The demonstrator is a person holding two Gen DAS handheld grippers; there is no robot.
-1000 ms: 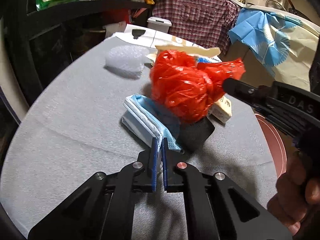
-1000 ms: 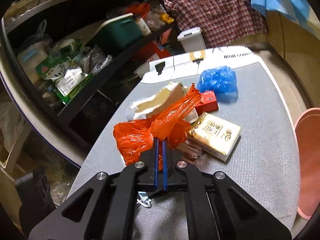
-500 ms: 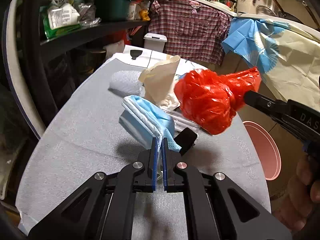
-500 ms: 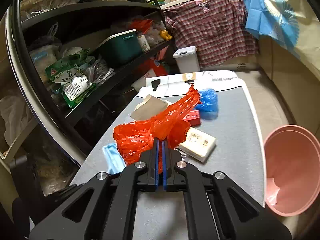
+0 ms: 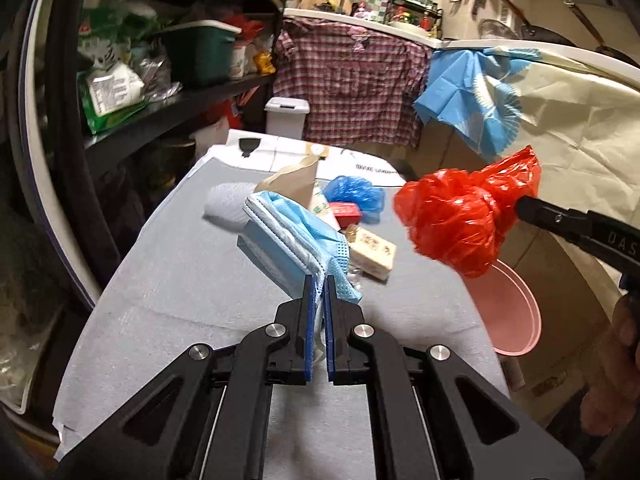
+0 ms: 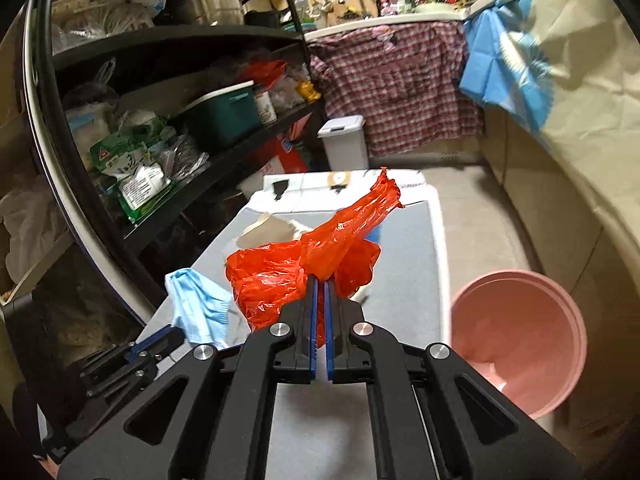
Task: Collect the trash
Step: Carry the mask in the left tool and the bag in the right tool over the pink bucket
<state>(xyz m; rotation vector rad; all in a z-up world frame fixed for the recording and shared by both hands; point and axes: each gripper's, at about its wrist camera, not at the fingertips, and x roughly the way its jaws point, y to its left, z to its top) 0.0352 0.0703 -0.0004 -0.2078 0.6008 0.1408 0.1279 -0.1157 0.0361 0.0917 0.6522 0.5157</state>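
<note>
Left gripper (image 5: 319, 280) clamped on limp face mask (image 5: 288, 232); right gripper (image 6: 320, 286) pinching light, crinkly red bag (image 6: 296, 276) at bunched neck, beside pink bin (image 6: 520, 336).

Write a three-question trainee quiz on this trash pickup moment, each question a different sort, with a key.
1. True or false: the left gripper is shut on the blue face mask.
2. What does the right gripper hold? A) red plastic bag B) a glass bottle C) nothing
3. Fill in: the pink bin stands on the ____ beside the table.

Key: 1 true; 2 A; 3 floor.
</note>
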